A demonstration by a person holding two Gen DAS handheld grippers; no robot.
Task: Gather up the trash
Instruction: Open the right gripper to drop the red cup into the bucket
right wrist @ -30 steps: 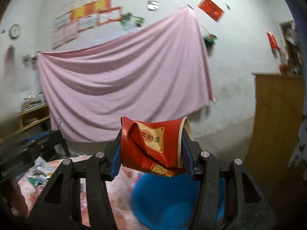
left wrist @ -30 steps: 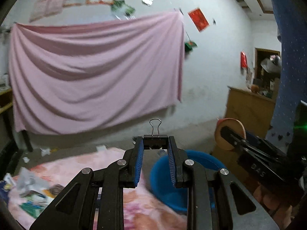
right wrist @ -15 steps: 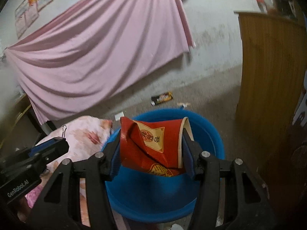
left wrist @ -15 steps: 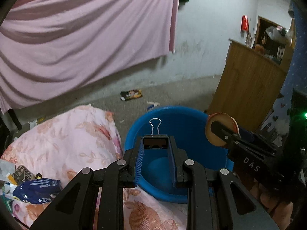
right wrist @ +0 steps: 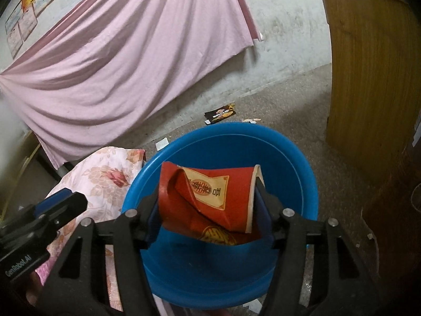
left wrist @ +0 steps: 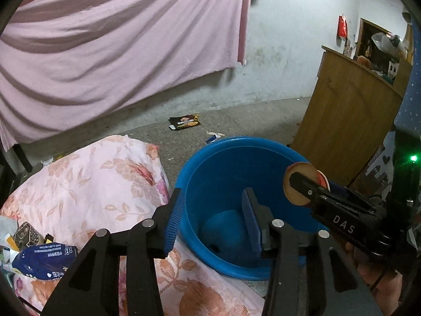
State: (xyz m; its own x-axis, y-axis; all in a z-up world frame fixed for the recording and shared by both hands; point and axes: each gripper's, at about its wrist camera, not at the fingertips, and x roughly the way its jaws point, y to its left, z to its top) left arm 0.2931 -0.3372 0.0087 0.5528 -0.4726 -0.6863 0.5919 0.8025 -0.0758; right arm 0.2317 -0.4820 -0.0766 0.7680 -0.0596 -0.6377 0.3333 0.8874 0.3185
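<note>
red paper cup point(right wrist: 208, 200), crushed, sits between the right claw's point(right wrist: 208, 205) opening jaws over the blue tub point(right wrist: 294, 163), about to drop. the left claw point(left wrist: 213, 216) spreads empty above it. wrappers point(left wrist: 39, 258) on the bed point(left wrist: 105, 179) and 1 packet point(left wrist: 185, 122) on the floor point(left wrist: 250, 121) remain.

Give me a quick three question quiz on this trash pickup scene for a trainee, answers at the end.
1. Multiple choice: which gripper has the crushed red paper cup between its fingers? A) left B) right C) neither
2. True or false: the left gripper has something between its fingers.
3. Fill in: the cup hangs over a blue ___.
Key: 1. B, the right gripper, jaws opening. 2. False, empty, jaws opening. 3. basin.
</note>
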